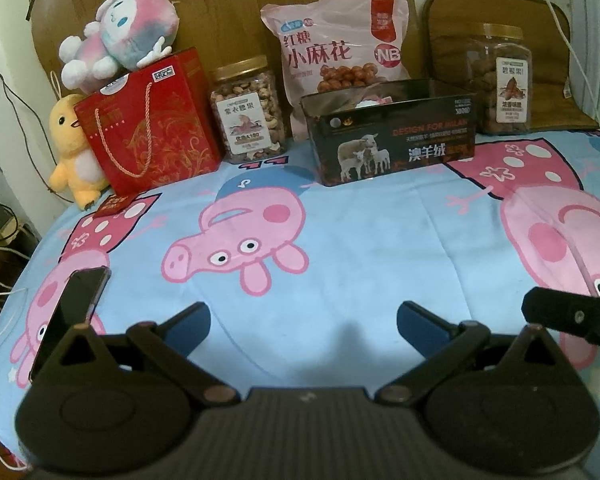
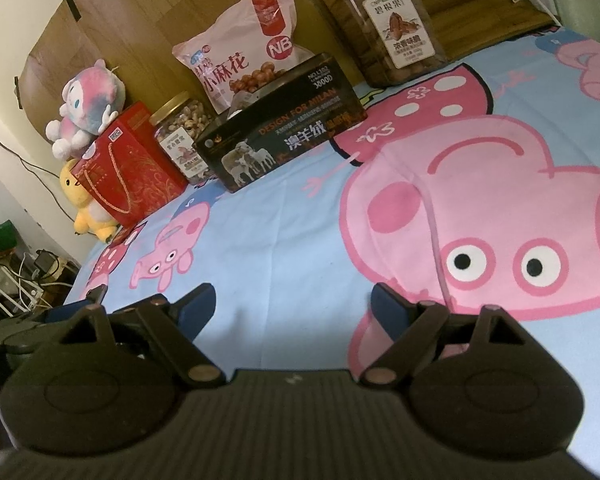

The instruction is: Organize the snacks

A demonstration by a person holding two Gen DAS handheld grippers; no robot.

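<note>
Both claws wide, empty: left claw (image 1: 304, 322), right claw (image 2: 292, 304). Black box (image 1: 392, 136) well ahead across bed; left claw faces it squarely, likely nearer.

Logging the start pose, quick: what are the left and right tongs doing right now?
Left tongs: open, holding nothing.
Right tongs: open, holding nothing.

pale blue bed sheet (image 1: 340, 216) printed with pink pigs; red gift bag (image 1: 152, 128) with gold swirls; pink snack pouch (image 1: 336, 52); black box (image 1: 392, 136) with white sheep.
</note>
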